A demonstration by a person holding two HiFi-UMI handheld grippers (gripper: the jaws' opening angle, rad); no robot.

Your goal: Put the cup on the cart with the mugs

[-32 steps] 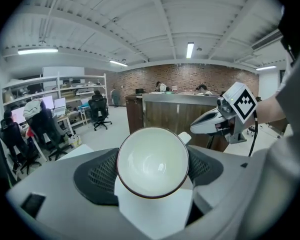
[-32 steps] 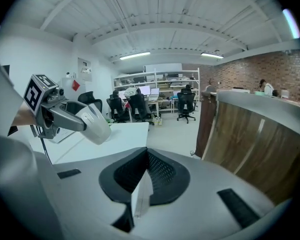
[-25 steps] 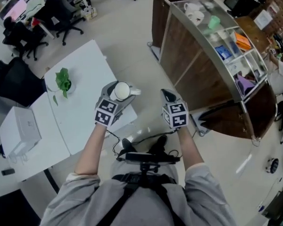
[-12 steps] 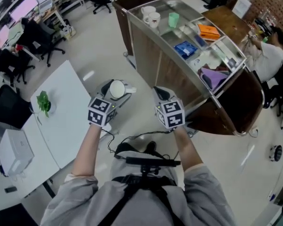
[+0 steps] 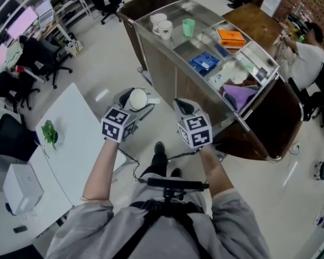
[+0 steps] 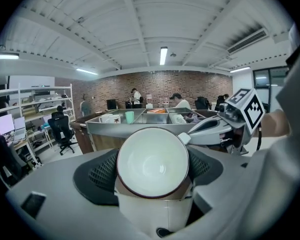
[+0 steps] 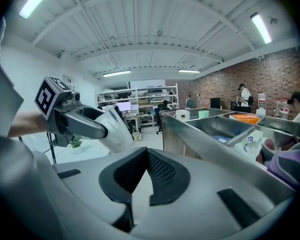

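"The cup, where was it when you looked?"

"Up in the air, clamped between the jaws of the left claw. It was short of the cart and not touching it. It was a white cup with a dark rim, and its mouth faced back toward the person holding it. So its long axis ran along the claw rather than standing upright."

"And the right claw?"

"Jaws together, nothing in them, held beside the left one."

"Which way did the mugs lie?"

"Ahead of the left claw and a little to its right, in the end compartment at the cart's far left. I'd judge the left arm was well placed to reach them. The cup would want tipping mouth-up before it went down."

"How many of each?"

"One cup in the claw. Two white mugs stood close together on the cart. One pale green cup stood just beside them, in the same compartment as far as I could tell. And two claws."
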